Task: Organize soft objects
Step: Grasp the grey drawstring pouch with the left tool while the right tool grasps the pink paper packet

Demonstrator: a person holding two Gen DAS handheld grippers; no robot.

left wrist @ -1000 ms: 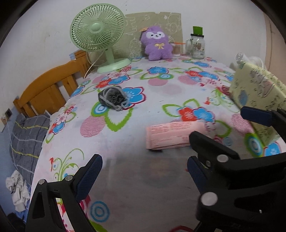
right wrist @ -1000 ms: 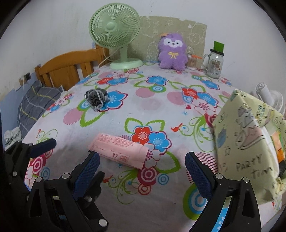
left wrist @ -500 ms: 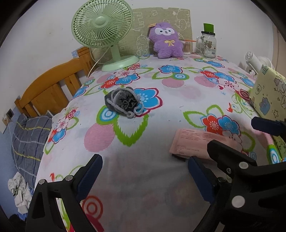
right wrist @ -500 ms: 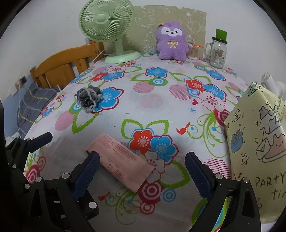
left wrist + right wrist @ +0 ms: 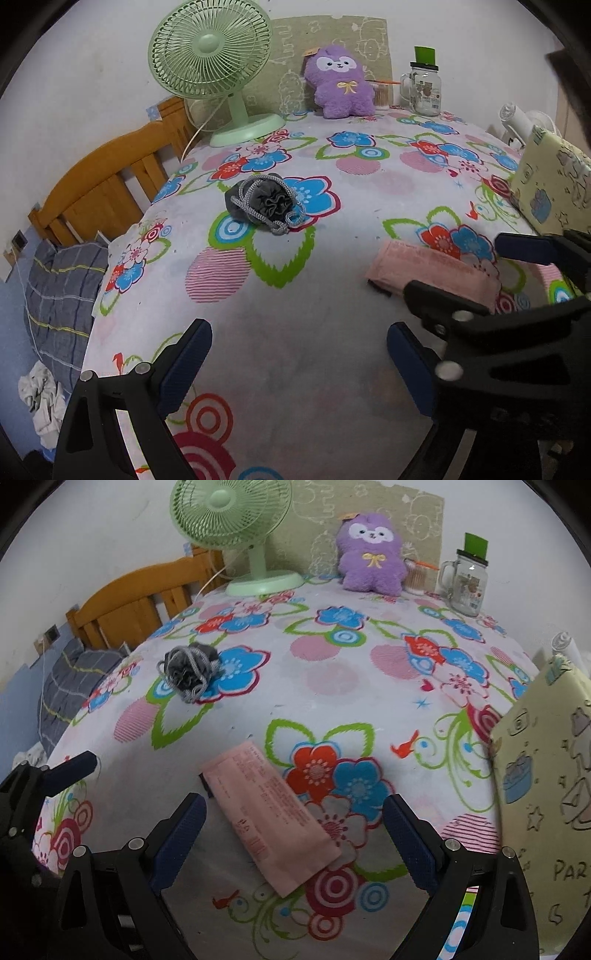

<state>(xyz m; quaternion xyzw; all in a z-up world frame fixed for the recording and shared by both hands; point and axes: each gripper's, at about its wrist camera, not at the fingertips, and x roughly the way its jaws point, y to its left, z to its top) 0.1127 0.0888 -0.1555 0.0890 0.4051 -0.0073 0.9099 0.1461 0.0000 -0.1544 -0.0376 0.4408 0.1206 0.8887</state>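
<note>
Right wrist view, item 1: right tool, jaws spread wide and gripping nothing, hovers low over the pink packet, which lies flat and diagonal on the floral table, its near part between the two pads.
Item 2: left tool, likewise spread and empty, poised above bare cloth just left of the packet; the gray drawstring pouch lies farther off toward the fan.
Item 3: purple plush upright against the back wall, beside a glass jar.
Item 4: yellow gift bag at the right edge, a probable receptacle.
Step in hand, by judgement: approach to the packet, nothing yet gathered. Next move calls for lowering the right tool, straddling the packet's narrow width, and closing gently, as it looks thin and pliable.
</note>
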